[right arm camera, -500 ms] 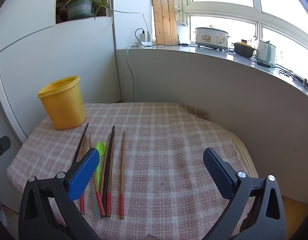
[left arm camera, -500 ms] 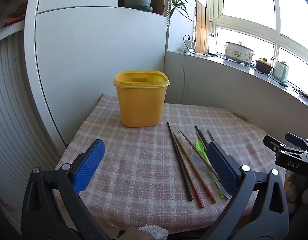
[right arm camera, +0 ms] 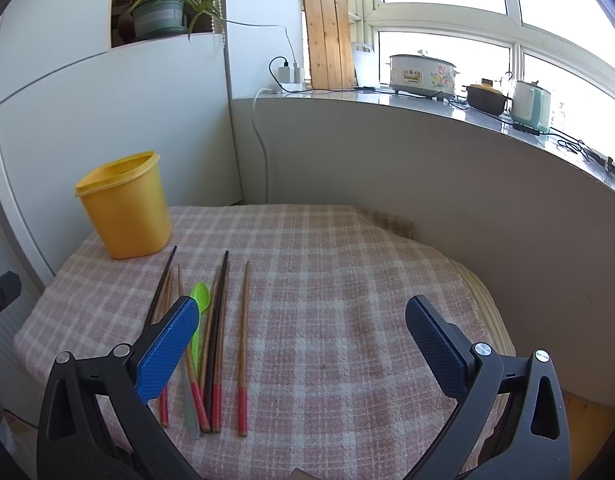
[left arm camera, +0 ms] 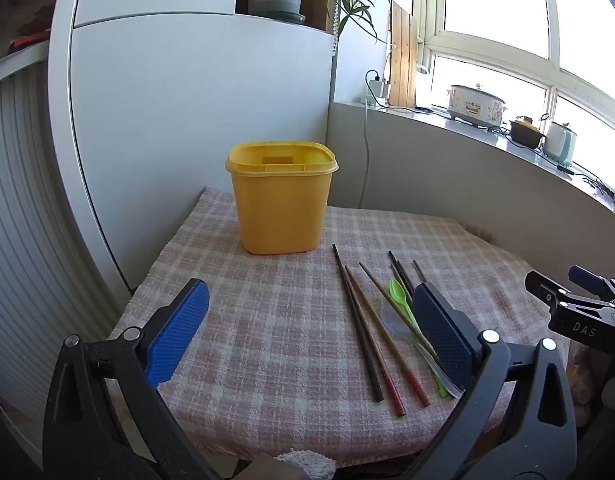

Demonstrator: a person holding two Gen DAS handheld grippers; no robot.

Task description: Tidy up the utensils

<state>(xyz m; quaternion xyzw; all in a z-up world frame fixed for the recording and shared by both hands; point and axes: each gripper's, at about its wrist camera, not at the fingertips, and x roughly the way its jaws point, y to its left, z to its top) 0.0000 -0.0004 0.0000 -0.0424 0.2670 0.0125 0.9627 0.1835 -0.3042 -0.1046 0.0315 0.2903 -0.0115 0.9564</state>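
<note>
**Nothing sorted yet**

Chopsticks (right arm camera: 211, 344) and green spoon (right arm camera: 198, 320) are lying on the desk (right arm camera: 347, 320), at 5 o'clock from the yellow container (left arm camera: 281, 196). Left tool (left arm camera: 307, 332) and right tool (right arm camera: 303, 344) are gaping wide, holding nothing.

A yellow plastic container (left arm camera: 281, 198) stands upright and open-topped at the far left of the table (left arm camera: 267, 344), which is covered in a pink checked cloth. To its right, several chopsticks (right arm camera: 243, 344) lie roughly parallel, dark and brown, some red-tipped at the near end. A bright green spoon (right arm camera: 198, 312) lies among them, bowl pointing away, beside a clear spoon (left arm camera: 393, 318).
</note>
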